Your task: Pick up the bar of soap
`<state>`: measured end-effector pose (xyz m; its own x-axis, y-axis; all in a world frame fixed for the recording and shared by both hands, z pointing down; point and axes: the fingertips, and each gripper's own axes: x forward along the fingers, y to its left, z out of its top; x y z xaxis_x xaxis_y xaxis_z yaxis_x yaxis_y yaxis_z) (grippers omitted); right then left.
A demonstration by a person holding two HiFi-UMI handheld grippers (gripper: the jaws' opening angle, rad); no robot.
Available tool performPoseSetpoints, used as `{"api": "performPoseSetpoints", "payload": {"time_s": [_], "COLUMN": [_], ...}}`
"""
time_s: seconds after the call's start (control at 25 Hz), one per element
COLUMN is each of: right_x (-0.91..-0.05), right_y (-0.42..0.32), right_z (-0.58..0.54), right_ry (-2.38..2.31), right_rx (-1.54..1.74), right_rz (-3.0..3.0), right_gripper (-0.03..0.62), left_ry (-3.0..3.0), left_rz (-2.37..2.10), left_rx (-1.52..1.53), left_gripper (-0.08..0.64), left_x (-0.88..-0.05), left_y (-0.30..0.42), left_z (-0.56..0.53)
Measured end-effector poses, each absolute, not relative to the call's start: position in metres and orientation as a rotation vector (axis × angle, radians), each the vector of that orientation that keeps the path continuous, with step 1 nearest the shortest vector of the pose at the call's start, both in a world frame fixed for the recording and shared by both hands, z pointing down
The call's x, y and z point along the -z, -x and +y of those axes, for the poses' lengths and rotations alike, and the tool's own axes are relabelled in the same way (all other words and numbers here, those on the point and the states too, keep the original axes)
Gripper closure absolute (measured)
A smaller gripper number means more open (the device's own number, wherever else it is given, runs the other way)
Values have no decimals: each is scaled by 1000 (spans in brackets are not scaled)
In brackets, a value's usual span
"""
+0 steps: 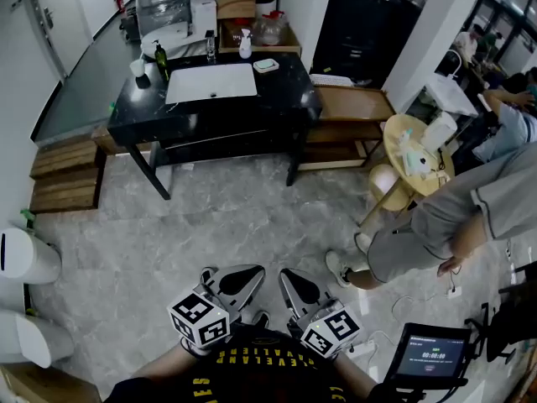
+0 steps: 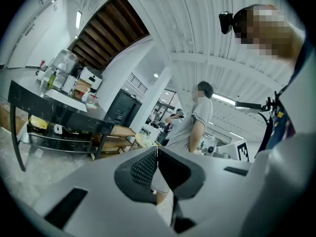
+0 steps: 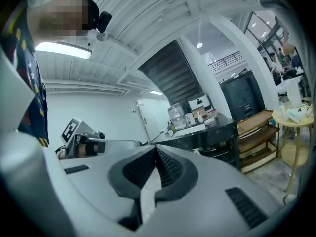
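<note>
Left gripper (image 1: 237,282) and right gripper (image 1: 295,289) are clamped together, empty, so I've everything left: the bar of soap (image 1: 266,65) waits on the counter (image 1: 285,92) at twelve o'clock.

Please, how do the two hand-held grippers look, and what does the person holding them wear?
Both the left gripper and the right gripper have smooth light grey shells, rounded and tapering toward the jaws, with black ribbed pads inside. Each carries a white cube printed with black square markers. The person wears a dark shirt with yellow lettering.
</note>
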<state>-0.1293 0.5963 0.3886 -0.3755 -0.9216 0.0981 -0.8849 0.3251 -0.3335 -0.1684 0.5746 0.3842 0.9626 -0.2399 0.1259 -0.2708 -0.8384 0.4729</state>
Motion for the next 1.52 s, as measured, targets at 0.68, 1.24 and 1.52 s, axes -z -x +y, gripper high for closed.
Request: {"api": "performPoseSetpoints", "payload": {"time_s": [0.68,1.24,1.52], "right_x": [-376,-381,-393], "right_y": [148,162,131], "right_z": [418,326,297], "right_ry": [1853,2016,1985], "right_rx": [538,593,630], "right_rz": [2250,2123,2119], "right_gripper": [574,574,574], "left_ry": [-2648,-2574,-2584], "left_rz": [-188,-47,-55], "left_rx": [-118,-136,-154], "left_gripper": [546,546,546], "left_x": [-367,-384,-388], "left_y": [196,215,180], "left_z": [397,298,269]}}
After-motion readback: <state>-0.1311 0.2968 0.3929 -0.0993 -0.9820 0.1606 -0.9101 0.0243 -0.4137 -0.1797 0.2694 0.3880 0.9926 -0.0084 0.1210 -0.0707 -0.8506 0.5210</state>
